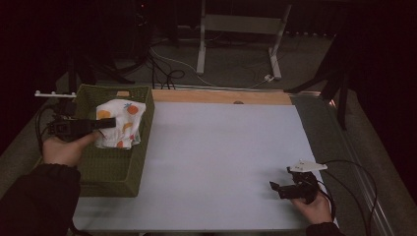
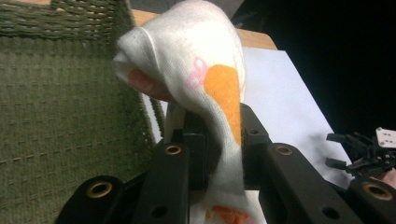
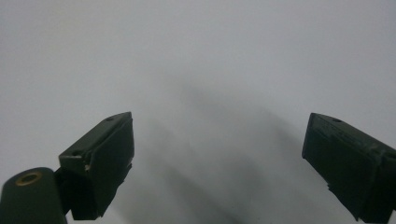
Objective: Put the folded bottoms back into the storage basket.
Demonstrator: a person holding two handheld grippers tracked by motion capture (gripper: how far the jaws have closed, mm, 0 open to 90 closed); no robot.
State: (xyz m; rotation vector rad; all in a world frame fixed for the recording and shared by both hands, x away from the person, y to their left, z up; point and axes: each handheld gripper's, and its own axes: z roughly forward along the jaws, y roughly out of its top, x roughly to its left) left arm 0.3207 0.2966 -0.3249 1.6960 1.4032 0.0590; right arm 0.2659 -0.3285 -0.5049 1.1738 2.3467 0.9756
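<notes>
- The left gripper (image 1: 105,123) has its jaws squeezed tight on a white cloth (image 1: 120,123) with orange and pink spots.
- In the left gripper view the cloth (image 2: 205,88) is pinched between the two black jaws. It bunches up above them and hangs down below them.
- The cloth is in the green basket (image 1: 115,172), which sits at the left edge of the table (image 1: 216,157). Part of the cloth lies over the basket's right wall.
- The right gripper (image 1: 276,188) is low at the near right side of the table, well apart from the basket. Its jaws are wide open and have nothing in them. The right gripper view looks down on bare table between them.
- I think the step right now is taking the cloth out of the basket, or putting it in. I cannot tell which.
- If it is coming out, the next move is to lift it clear of the basket wall and carry it over to the table.
- The grip must stay tight, because soft cloth can slip out.
- The open right gripper looks ready to help, maybe by taking a corner.
</notes>
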